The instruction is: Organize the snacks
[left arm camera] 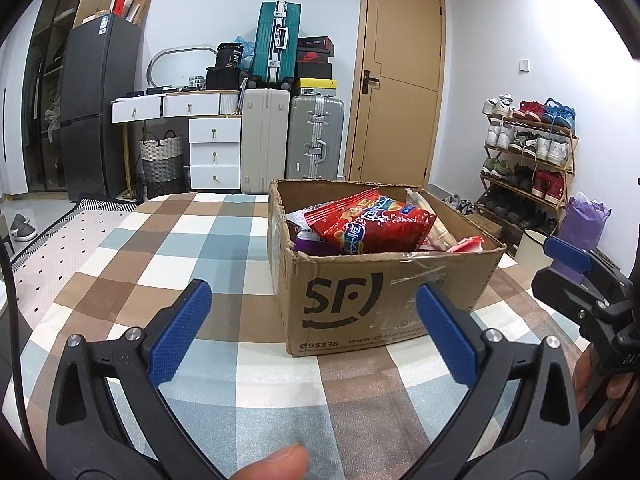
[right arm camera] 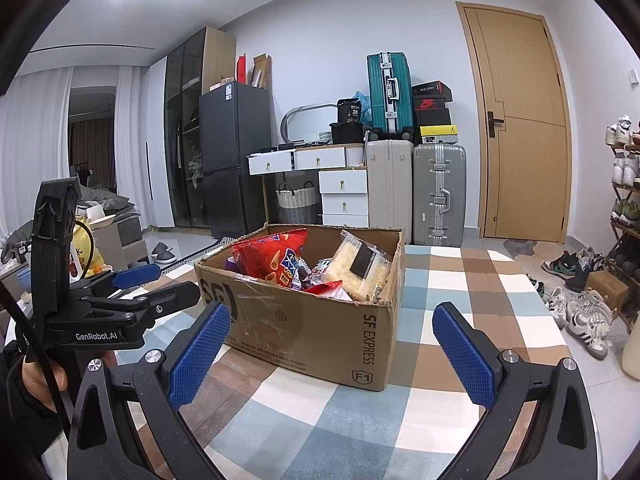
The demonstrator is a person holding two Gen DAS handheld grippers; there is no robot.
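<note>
- While both tongs hang short of the cardboard box (left arm camera: 384,280), nothing is gripped: the left tongs (left arm camera: 316,332) stand spread wide and empty just before the box's printed front, and the right tongs (right arm camera: 332,352) are likewise spread and empty, facing the box's near corner.
- The snacks sit inside the box, which rests on the checked cloth of the table (left arm camera: 168,240); the red chip bag (left arm camera: 368,220) lies on top and pokes above the rim, with a pale packet (right arm camera: 360,268) leaning against the box's far wall and a purple wrapper (left arm camera: 308,236) half buried under the red bag.
- Risk one — the red bag looks puffed and slick, so a pinch on its belly could slide off or crush the chips; a grip on the crimped edge seems safer.
- Risk two — the packets overlap, so lifting the top bag may drag a neighbour up and tip it over the rim onto the table.
- Risk three: the box looks light and its torn rim is ragged, so tongs snagging that rim could shove or tilt the whole box.
- Risk four: the two tongs are near each other in front of the box and may collide if both reach in together.
</note>
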